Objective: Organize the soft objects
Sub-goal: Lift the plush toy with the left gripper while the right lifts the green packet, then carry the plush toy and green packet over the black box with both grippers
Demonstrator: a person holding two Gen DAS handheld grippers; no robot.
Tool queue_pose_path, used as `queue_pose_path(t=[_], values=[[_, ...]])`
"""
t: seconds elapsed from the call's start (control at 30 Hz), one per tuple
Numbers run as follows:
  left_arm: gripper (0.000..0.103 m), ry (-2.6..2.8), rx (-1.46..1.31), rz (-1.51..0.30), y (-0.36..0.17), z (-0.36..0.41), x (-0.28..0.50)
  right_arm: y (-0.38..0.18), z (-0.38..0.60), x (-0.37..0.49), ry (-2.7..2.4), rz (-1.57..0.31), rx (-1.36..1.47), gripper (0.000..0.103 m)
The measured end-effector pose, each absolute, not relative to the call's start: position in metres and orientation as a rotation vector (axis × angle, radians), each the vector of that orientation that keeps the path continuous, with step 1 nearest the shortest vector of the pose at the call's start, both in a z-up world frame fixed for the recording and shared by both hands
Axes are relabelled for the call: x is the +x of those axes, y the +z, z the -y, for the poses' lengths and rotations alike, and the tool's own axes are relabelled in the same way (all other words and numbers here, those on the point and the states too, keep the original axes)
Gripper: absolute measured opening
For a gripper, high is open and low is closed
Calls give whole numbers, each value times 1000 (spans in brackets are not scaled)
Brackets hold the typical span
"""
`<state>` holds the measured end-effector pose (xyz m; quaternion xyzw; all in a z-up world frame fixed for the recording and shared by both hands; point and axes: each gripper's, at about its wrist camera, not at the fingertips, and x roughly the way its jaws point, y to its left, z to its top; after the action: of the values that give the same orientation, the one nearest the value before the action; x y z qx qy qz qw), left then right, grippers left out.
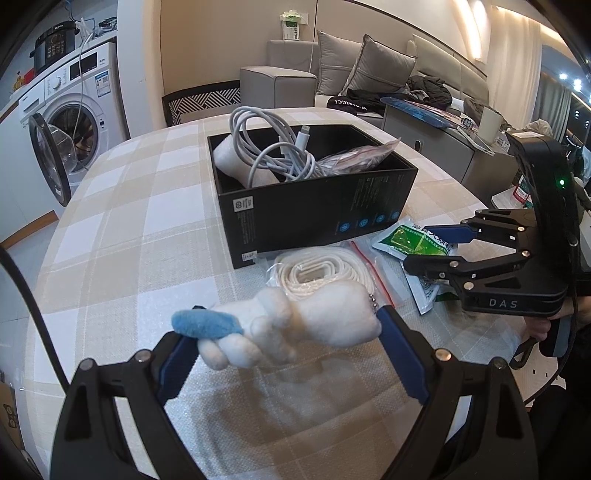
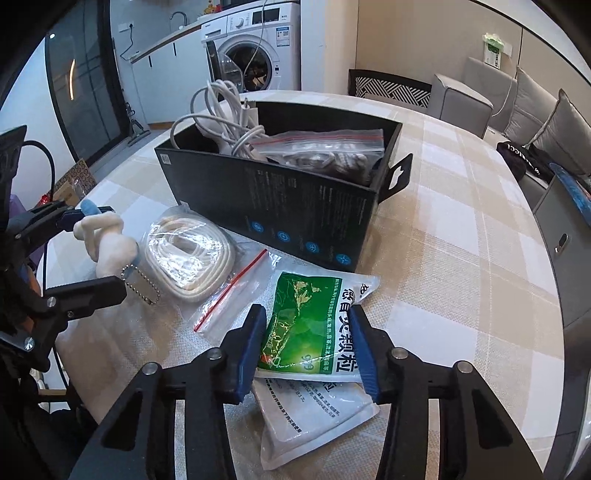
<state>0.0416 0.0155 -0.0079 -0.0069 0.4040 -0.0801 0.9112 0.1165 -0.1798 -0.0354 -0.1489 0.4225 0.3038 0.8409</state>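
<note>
The left gripper (image 1: pixel 288 332) holds a white fluffy plush toy with a blue end (image 1: pixel 295 328) sideways, near the black cardboard box (image 1: pixel 314 206). The right gripper (image 2: pixel 308 347) squeezes a green and white packet (image 2: pixel 314 332), pointing toward that box, on the table (image 2: pixel 461 258).

Setting: a private home, open-plan living and dining area. The reference landmark is the round table (image 1: pixel 122 206), covered with a beige and white checked cloth. Beyond the table's far edge stands a grey upholstered sofa (image 1: pixel 280 74) carrying grey cushions (image 1: pixel 380 66) and loose dark clothing (image 1: pixel 430 88). A chair with a black and white patterned backrest (image 1: pixel 201 101) is set against the table's far edge. To the far left of the table, a white front-loading washing machine (image 1: pixel 74 110) stands with its door open; a dark electric cooker (image 1: pixel 55 46) rests on top of it. In the right wrist view, a counter with a tap (image 2: pixel 179 16) lies left of the washing machine. Warm strip lighting (image 1: pixel 476 26) runs along the wall above the sofa.
</note>
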Motion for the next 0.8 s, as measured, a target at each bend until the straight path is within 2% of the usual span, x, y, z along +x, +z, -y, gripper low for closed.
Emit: queue_pose_path(t=[0.3, 0.8], values=[[91, -161, -19, -809, -1, -14, 40, -23, 197, 105, 661, -841, -266, 46], [91, -107, -49, -701, 36, -28, 43, 30, 209, 89, 734, -659, -170, 46]])
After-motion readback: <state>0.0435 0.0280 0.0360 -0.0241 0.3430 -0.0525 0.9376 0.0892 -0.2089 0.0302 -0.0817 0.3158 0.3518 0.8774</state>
